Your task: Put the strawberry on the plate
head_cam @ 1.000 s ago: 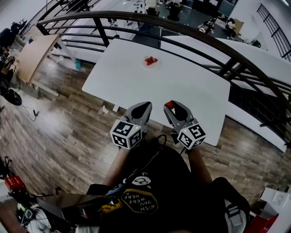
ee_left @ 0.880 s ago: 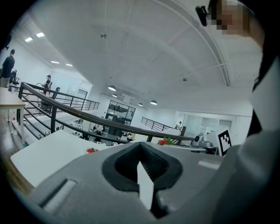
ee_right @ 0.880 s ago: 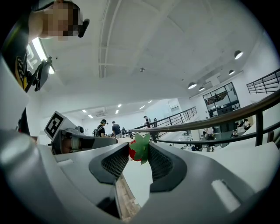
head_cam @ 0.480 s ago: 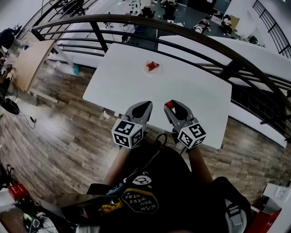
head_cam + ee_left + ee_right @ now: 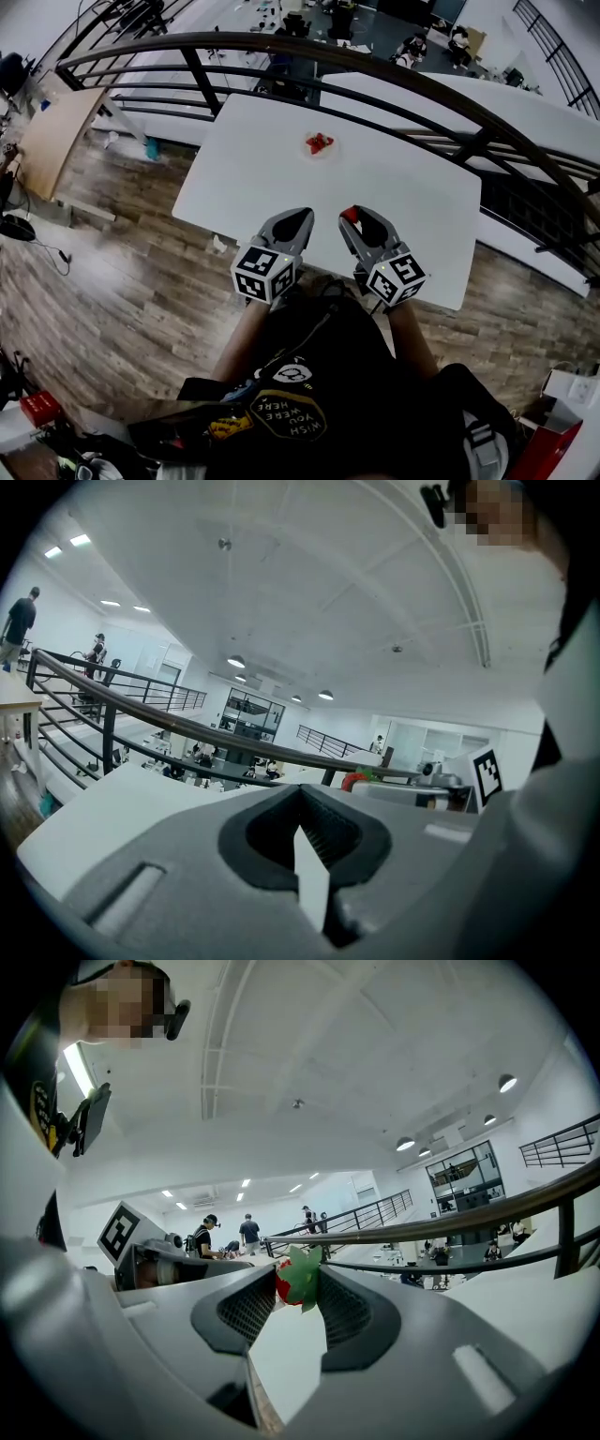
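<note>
On the white table (image 5: 403, 192), far from me, stands a small white plate (image 5: 329, 151) with a red strawberry (image 5: 319, 142) on it. My right gripper (image 5: 352, 214) hovers over the table's near edge, shut on another strawberry (image 5: 349, 216). In the right gripper view that strawberry (image 5: 286, 1281), red with a green leafy cap, sits pinched between the fingertips. My left gripper (image 5: 304, 216) is beside it at the same height, shut and holding nothing. Its fingertips meet in the left gripper view (image 5: 300, 791).
A black curved railing (image 5: 375, 56) runs behind the table, with a lower floor of desks and people beyond it. Wooden floor (image 5: 131, 281) lies to the left and under me. A wooden bench top (image 5: 47, 131) stands at the far left.
Table and plate have slid lower in the head view, so they look a little nearer. Both grippers keep the same pose, and the strawberry stays in the right one.
</note>
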